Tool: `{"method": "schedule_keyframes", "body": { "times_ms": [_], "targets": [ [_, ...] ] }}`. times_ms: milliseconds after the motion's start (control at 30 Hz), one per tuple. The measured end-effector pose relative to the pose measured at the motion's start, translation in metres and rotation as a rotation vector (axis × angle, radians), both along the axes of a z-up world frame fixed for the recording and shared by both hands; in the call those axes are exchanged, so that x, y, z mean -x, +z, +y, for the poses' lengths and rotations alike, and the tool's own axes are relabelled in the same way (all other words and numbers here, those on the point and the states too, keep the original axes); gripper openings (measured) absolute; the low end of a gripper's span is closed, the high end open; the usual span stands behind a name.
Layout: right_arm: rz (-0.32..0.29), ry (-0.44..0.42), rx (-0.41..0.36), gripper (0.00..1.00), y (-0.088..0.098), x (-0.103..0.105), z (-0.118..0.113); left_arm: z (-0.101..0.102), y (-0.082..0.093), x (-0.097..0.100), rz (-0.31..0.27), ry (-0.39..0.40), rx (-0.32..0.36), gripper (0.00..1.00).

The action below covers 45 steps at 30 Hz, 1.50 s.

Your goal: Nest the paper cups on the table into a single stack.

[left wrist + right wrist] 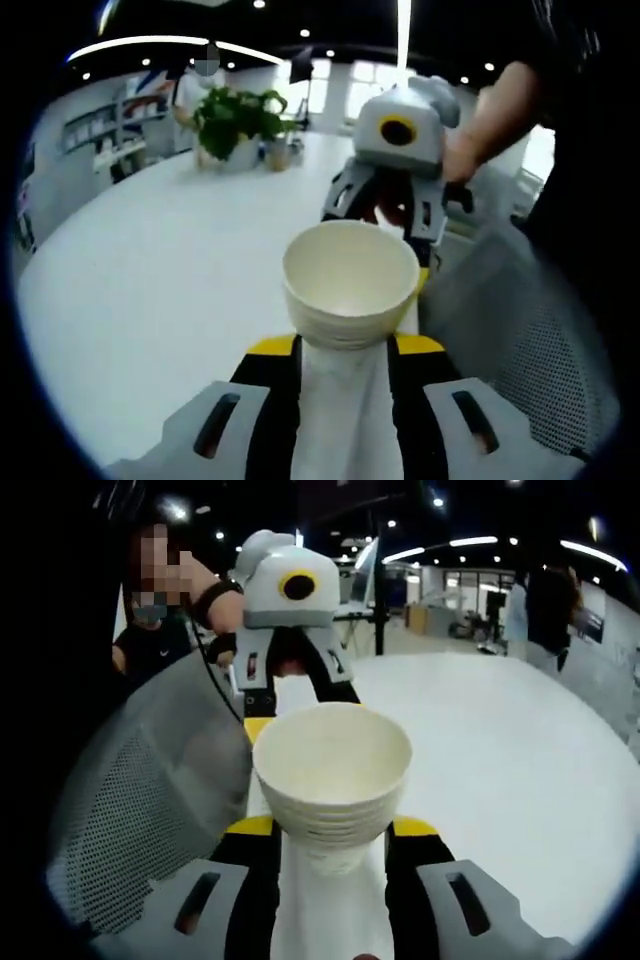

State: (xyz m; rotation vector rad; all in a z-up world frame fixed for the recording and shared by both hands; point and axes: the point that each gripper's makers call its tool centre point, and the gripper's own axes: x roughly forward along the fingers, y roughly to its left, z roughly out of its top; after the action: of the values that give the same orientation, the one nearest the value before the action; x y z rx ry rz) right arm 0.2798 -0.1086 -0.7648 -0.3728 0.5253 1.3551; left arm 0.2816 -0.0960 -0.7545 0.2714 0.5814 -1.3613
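1. Left gripper is clamped on a nested stack of paper cups, mouth facing forward.
2. Right gripper is clamped on its own cup stack.
3. Both stacks are held above the white table, facing each other.
4. Step, as I judge it: merging the stacks. Next: align rims, slide one into the other.

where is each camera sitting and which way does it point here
Left gripper view: rides the left tongs, looking along a stack of cups they clamp, across the white table to a plant; the right tongs and a hand face it.
Right gripper view: rides the right tongs, clamping another stack; the left tongs and a mesh chair lie ahead.
Shared: the table; the cameras face each other.
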Motion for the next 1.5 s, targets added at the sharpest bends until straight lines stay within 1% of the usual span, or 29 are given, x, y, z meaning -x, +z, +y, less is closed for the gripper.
{"method": "schedule_keyframes", "body": {
  "times_ms": [333, 733, 900, 1100, 1333, 1500],
  "targets": [
    [-0.034, -0.015, -0.013, 0.38, 0.015, -0.023, -0.005, -0.005, 0.017, -0.023, -0.034, -0.016, -0.009, 0.33],
    [-0.075, -0.048, -0.020, 0.39, 0.028, -0.058, -0.012, -0.013, 0.026, -0.056, -0.064, -0.030, -0.009, 0.33],
    [-0.086, -0.069, -0.030, 0.39, 0.032, -0.075, -0.017, -0.020, 0.031, -0.075, -0.077, -0.028, -0.006, 0.33],
    [-0.093, -0.093, -0.033, 0.40, 0.032, -0.097, -0.023, -0.028, 0.031, -0.094, -0.080, -0.027, -0.015, 0.33],
    [-0.096, -0.119, -0.033, 0.40, 0.029, -0.123, -0.028, -0.035, 0.025, -0.119, -0.078, -0.032, -0.031, 0.33],
    [-0.092, -0.144, -0.045, 0.41, 0.024, -0.143, -0.033, -0.039, 0.021, -0.139, -0.077, -0.031, -0.040, 0.32]
  ]
}}
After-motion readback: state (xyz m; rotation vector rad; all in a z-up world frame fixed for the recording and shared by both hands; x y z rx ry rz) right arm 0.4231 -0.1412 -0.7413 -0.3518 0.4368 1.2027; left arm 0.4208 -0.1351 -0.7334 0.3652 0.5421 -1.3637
